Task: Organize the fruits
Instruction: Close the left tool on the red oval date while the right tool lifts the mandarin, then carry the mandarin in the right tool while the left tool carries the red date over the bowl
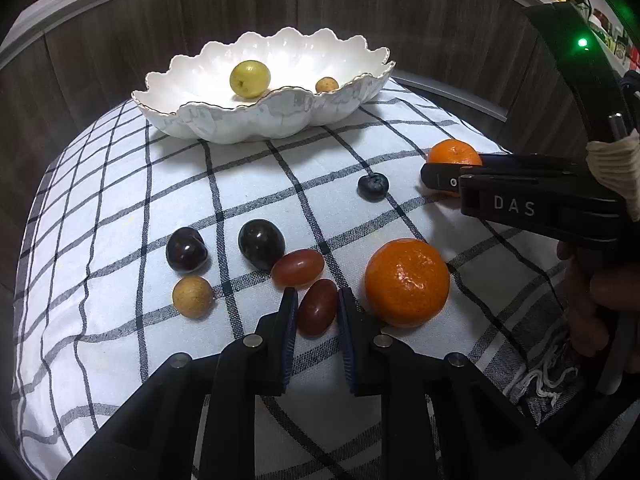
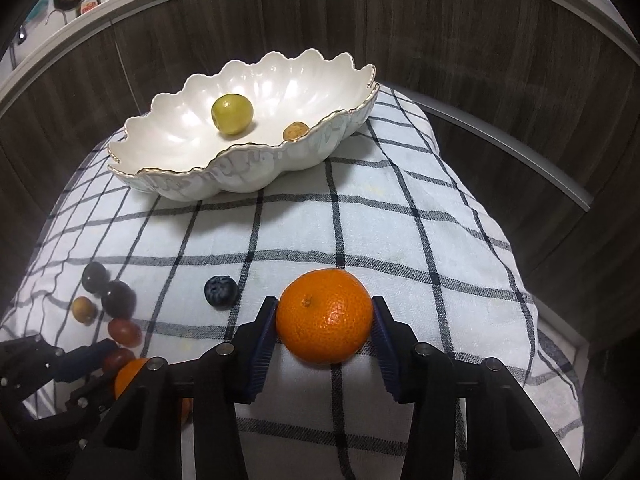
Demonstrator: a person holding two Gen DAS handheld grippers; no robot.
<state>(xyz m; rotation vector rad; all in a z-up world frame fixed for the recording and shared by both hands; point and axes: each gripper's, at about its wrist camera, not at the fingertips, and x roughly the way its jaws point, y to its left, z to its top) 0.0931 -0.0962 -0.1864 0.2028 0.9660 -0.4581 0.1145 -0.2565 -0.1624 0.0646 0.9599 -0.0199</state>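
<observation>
My left gripper (image 1: 318, 294) is shut on a red grape (image 1: 318, 314) that lies on the checked cloth (image 1: 120, 340). A second red grape (image 1: 298, 267) touches it from behind, and a large mandarin (image 1: 407, 282) sits just to the right. My right gripper (image 2: 324, 302) is shut on another mandarin (image 2: 323, 316), pads pressing both its sides on the cloth. The white scalloped bowl (image 2: 240, 168) stands at the back with a green fruit (image 2: 232, 114) and a small tan fruit (image 2: 295, 130) inside.
A blueberry (image 1: 373, 187) lies between the two grippers. Two dark round fruits (image 1: 186, 249) (image 1: 261, 243) and a tan one (image 1: 193, 297) rest left of the grapes. Dark wood panels (image 1: 400, 8) rise behind the bowl. A hand (image 1: 592, 300) holds the right gripper.
</observation>
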